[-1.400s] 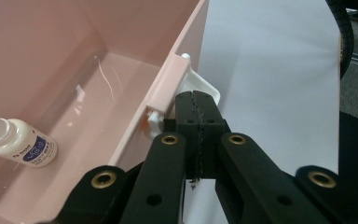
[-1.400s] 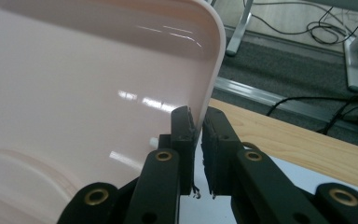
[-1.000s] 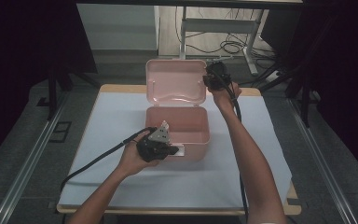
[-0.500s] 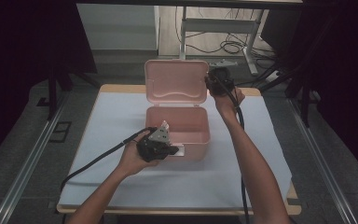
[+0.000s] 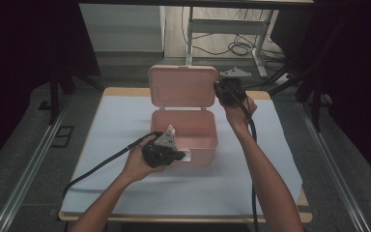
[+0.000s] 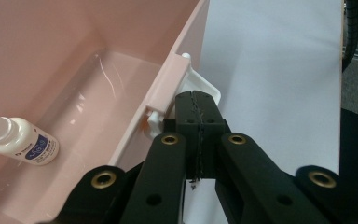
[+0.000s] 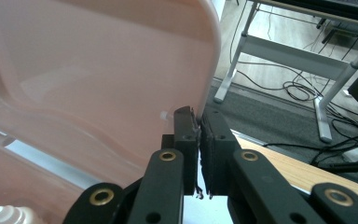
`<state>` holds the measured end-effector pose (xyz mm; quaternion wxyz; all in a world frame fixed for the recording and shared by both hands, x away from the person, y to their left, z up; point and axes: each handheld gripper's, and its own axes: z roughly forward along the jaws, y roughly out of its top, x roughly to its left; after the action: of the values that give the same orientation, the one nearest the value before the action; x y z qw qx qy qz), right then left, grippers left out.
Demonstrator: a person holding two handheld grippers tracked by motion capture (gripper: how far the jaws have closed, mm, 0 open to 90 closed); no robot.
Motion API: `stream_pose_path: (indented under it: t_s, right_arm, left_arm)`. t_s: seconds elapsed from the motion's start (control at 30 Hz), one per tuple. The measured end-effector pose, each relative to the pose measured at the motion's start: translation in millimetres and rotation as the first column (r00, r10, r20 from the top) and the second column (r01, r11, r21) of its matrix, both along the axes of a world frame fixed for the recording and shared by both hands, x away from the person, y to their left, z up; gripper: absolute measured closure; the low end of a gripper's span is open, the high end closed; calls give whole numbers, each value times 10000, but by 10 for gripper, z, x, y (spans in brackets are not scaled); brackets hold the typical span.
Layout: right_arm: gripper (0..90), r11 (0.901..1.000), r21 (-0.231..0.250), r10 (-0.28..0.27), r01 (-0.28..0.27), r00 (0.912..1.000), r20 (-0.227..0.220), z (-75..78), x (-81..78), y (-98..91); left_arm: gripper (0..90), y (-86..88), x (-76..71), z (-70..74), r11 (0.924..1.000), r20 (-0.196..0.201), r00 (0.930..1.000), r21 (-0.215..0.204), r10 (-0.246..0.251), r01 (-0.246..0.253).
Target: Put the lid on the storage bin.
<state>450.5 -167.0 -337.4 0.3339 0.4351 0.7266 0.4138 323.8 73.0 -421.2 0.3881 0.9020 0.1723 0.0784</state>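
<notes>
Left gripper (image 5: 178,155) is clamping the white latch tab (image 6: 204,91) at the near wall of the pink box (image 5: 207,145), jaws fully together, pinning the box to the worktop (image 5: 116,121). A small white bottle (image 6: 21,140) is lying inside on the box floor. Farther back, right gripper (image 5: 221,87) is pinching the right edge of the upright lid (image 5: 183,86), jaws nearly closed. Advice: keep the latch hold steady, swing the lid along its hinge arc, avoid twisting its edge.
</notes>
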Motion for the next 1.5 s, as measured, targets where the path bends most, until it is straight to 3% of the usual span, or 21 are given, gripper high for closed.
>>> stream_pose_path:
  t_s: [0.43, 0.93, 1.5]
  right_arm:
    - [867, 9994, 98, 324, -327, 9991, 290, -34, -216, -64]
    - [869, 9970, 353, 679, -685, 9975, 181, -48, -308, -133]
    - [838, 9880, 911, 1272, -1251, 9917, -180, -38, -380, -233]
  left_arm:
    - [900, 1, 7, 1, 10000, -27, 10000, -28, 6, -6]
    - [900, 0, 6, 6, 10000, -59, 10000, 5, 33, -33]
    - [900, -3, 8, 8, 10000, -103, 9999, -28, 70, -70]
